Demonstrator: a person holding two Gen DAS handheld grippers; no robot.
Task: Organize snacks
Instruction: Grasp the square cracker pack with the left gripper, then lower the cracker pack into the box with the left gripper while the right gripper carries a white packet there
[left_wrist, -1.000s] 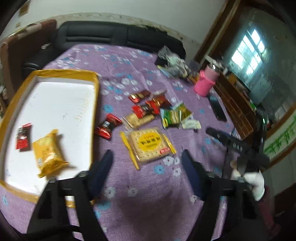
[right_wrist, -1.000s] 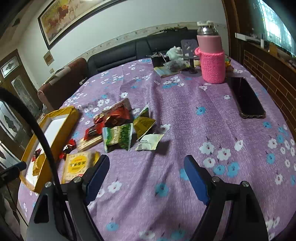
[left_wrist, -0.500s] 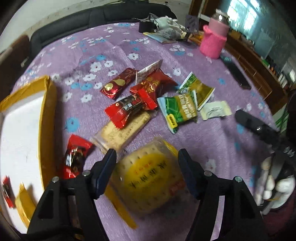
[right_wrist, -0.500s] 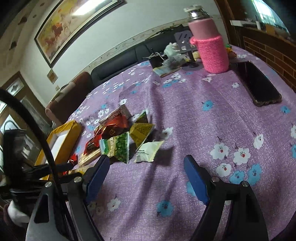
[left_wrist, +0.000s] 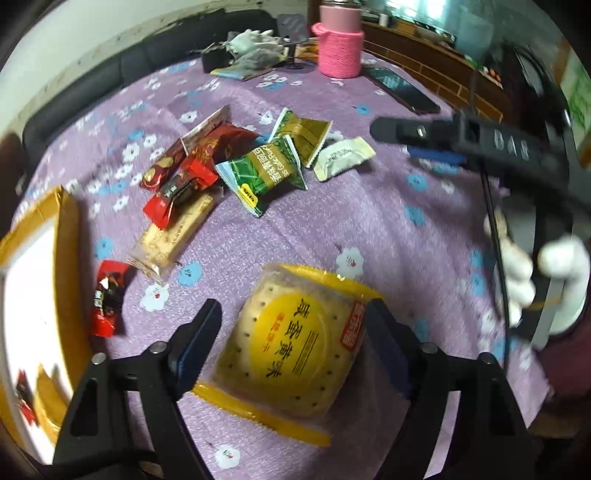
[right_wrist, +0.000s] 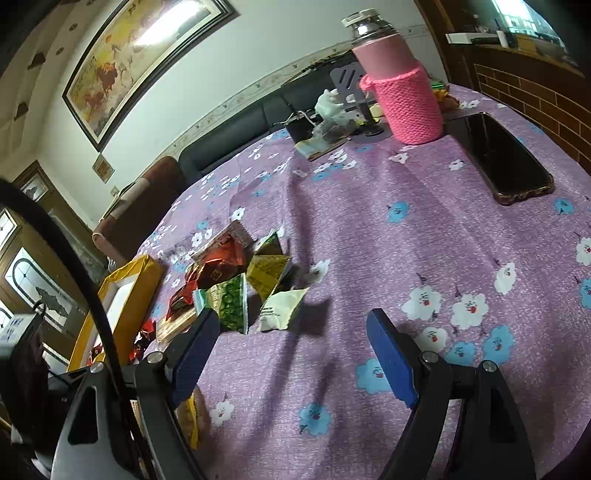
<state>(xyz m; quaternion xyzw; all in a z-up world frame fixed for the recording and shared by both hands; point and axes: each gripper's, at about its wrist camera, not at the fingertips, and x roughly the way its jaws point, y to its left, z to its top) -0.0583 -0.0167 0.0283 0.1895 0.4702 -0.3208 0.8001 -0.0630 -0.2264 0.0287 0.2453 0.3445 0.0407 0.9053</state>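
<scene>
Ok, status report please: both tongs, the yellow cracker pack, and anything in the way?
Left tongs opening, astride yellow cracker pack, not yet clamped. Right tongs open, empty. Pack flat on tablecloth; nothing in the way.

On the bench (left_wrist: 369, 229) the cracker pack (left_wrist: 295, 350) lies between the opening jaws of my left claw (left_wrist: 291, 332), its right end just at the right pad. Behind it the other snacks lie in a heap (left_wrist: 236, 170), with one small candy (left_wrist: 107, 302) apart to the left, just beside the wall of the tray (left_wrist: 68, 236) at the bench's left edge. My right claw (right_wrist: 295, 354) hangs open over bare cloth to the right of the heap, and far behind stand the flask (right_wrist: 402, 96) and, right of it, the phone (right_wrist: 498, 158).
</scene>
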